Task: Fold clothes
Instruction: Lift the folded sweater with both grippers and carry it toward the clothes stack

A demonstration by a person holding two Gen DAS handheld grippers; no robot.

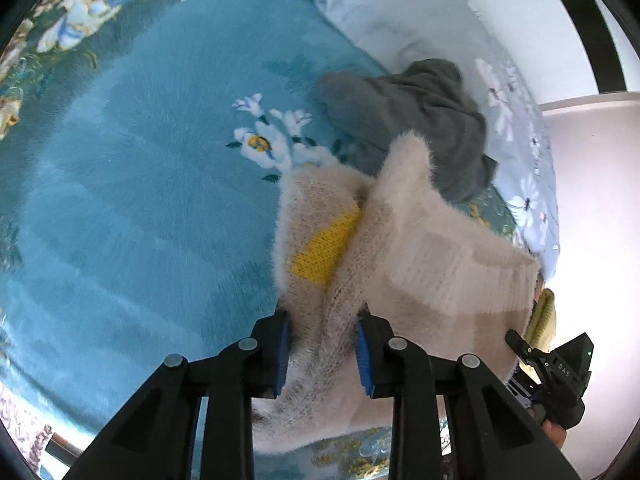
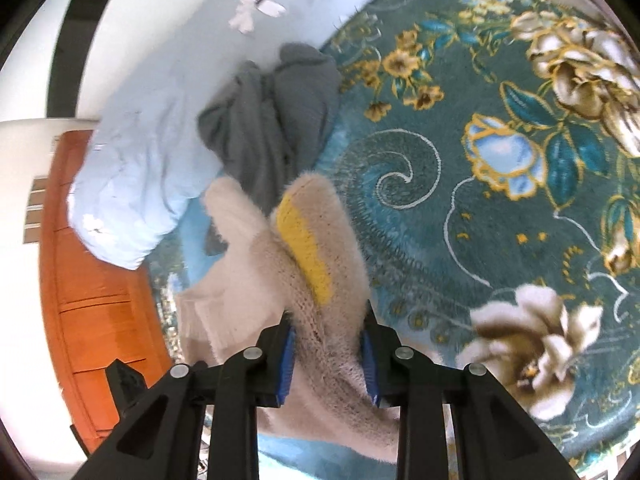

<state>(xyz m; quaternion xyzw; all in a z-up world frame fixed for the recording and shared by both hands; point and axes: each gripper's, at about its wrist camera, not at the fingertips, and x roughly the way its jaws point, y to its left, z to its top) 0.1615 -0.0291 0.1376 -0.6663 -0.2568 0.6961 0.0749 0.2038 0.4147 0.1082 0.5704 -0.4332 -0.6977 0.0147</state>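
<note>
Both the left gripper and right gripper pinch the fuzzy cream knit sweater with yellow patches, which runs lengthwise ahead over the teal floral blanket.

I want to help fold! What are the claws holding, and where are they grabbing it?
Both claws hold the fuzzy cream sweater. The left claw pinches a bunched fold at its near edge, and the right claw pinches another bunched part near the yellow patch.
</note>
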